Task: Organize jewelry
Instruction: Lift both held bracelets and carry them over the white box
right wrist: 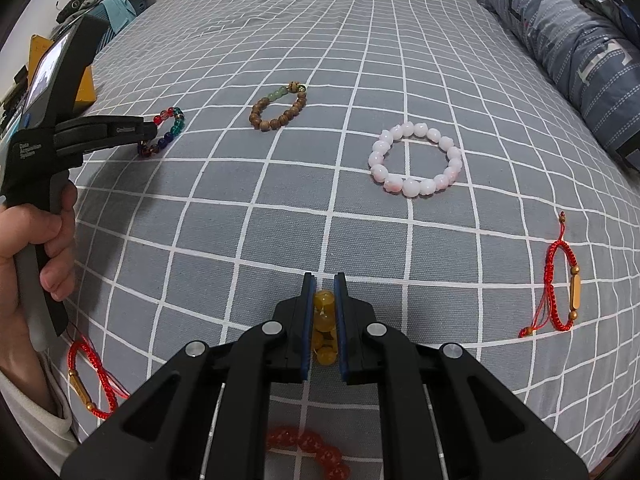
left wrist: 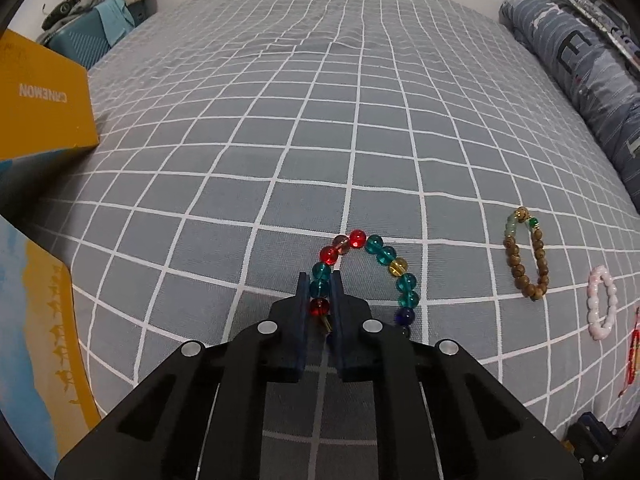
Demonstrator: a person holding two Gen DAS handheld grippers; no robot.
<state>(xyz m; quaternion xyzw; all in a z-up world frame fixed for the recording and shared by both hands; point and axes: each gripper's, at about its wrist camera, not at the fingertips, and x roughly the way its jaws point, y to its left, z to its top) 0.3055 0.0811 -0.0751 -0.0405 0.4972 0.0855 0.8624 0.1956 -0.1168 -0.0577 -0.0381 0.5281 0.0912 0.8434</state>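
**Left wrist view: both grippers clamped on beads over the checked bed**

Left wrist view has your left gripper (left wrist: 320,280) tilted steeply down at the grey bed sheet with white grid lines (left wrist: 240,152), its blue-padded fingers (left wrist: 303,292) pinched on one side of the multicoloured glass-bead bracelet (left wrist: 376,264). Teal beads and a dark red one sit between the pads; the rest of the loop, red, teal, yellow and dark blue, arcs ahead and to the right of the tips, lying on the sheet. Farther right of that gripper lie the brown wooden-bead bracelet with pale green beads (left wrist: 526,258) and the pale pink chunky-bead bracelet (left wrist: 602,308).

From the right wrist view, your left hand (right wrist: 28,248) wraps the grey handle at the left edge. Your right gripper (right wrist: 324,280) also points steeply down, clenched on a strand of amber-yellow round beads (right wrist: 324,322) bunched between its pads. Beneath its body lies an orange bead bracelet (right wrist: 308,450). Right of the tips rests a red braided cord bracelet with a gold tube (right wrist: 560,280); another red cord bracelet (right wrist: 90,378) lies to the lower left.
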